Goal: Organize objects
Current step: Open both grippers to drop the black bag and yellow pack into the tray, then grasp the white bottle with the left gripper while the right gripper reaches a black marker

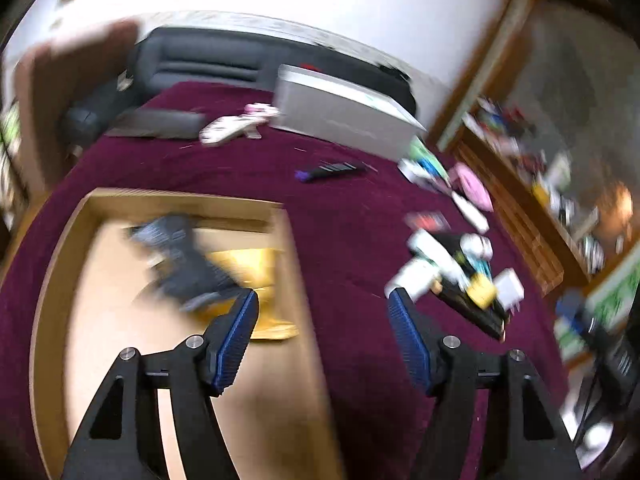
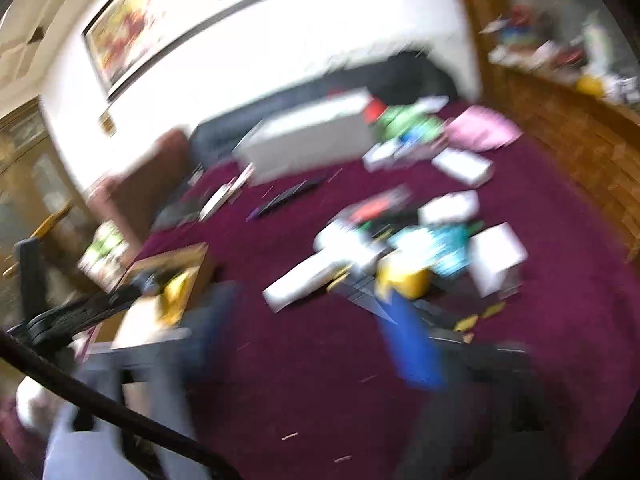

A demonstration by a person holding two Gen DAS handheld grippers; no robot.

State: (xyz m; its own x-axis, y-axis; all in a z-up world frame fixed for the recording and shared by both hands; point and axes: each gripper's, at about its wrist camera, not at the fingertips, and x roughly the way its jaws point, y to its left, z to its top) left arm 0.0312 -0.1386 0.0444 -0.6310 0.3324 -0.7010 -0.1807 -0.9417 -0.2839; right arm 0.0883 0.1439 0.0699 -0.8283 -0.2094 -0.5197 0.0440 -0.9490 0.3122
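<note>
My left gripper (image 1: 323,294) is open, its blue pads (image 1: 240,332) wide apart with nothing between them. It hangs over the right wall of a shallow cardboard box (image 1: 184,200). Inside the box are a blurred dark grey object (image 1: 180,264) and a yellow packet (image 1: 252,268). A heap of small boxes and packets (image 1: 456,268) lies on the purple cloth (image 1: 344,220) to the right. In the right wrist view my right gripper (image 2: 304,296) is blurred but open and holds nothing. The same heap (image 2: 404,252) lies just beyond it, and the cardboard box (image 2: 200,264) is to its left.
A grey-white carton (image 1: 344,116) stands at the back, with a black comb-like item (image 1: 332,170) in front of it. Pink and green packets (image 1: 472,184) lie at the right edge of the cloth. A dark sofa (image 1: 208,60) runs along the wall. A cluttered wooden shelf (image 1: 520,152) stands on the right.
</note>
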